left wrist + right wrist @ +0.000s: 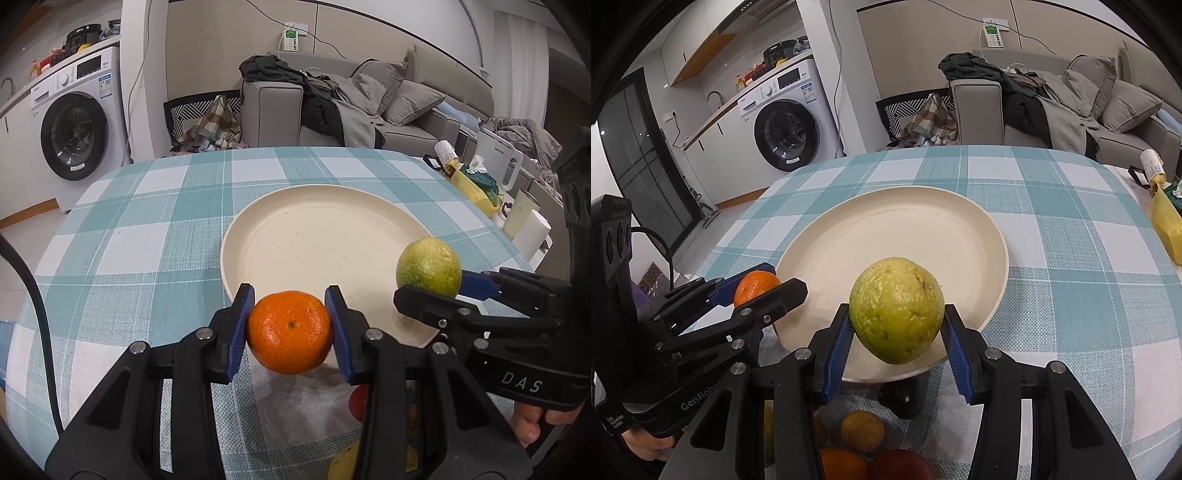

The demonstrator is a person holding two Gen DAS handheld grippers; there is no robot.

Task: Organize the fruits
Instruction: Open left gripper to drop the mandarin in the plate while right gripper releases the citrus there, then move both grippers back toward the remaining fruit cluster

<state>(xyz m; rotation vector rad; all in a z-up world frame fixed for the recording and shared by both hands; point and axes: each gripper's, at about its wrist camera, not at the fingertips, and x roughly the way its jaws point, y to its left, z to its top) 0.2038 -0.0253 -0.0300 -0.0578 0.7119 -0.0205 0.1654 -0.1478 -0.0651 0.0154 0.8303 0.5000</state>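
Observation:
My left gripper is shut on an orange mandarin and holds it above the near edge of a cream plate. My right gripper is shut on a yellow-green fruit above the plate's near rim. In the left wrist view the green fruit and right gripper sit at the right. In the right wrist view the mandarin and left gripper sit at the left. The plate is empty.
The table has a teal checked cloth. More fruit lies below my grippers, with a dark fruit by the plate. A yellow bag, white cups and a kettle crowd the right edge. A sofa stands behind.

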